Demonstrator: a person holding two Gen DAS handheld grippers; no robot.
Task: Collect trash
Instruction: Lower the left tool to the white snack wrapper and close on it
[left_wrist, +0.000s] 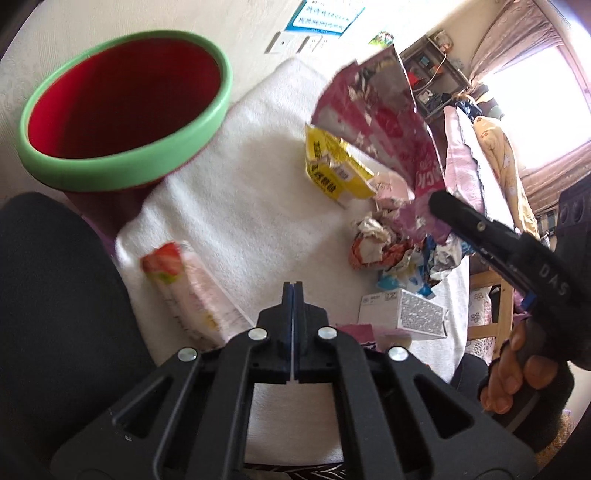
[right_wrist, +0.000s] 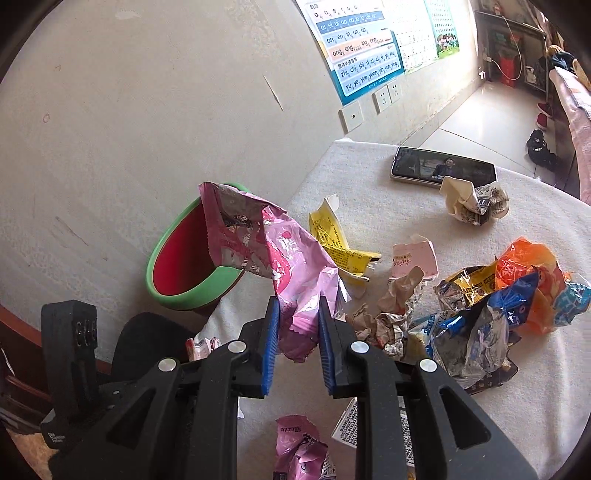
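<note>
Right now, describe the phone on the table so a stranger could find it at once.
Start at the round table under its white cloth, then look to its far edge, nearest the wall sockets. The phone lies flat there, beside a crumpled ball of paper. It is the only dark, smooth slab among crinkled wrappers, and its screen is lit.

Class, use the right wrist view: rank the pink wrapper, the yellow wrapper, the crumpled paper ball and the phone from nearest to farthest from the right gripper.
1. Pink wrapper: clamped in the right gripper, between its fingers.
2. Yellow wrapper: just beyond, slightly right, on the white table.
3. Crumpled paper ball: far right.
4. Phone: right behind the ball, near the far edge.
</note>
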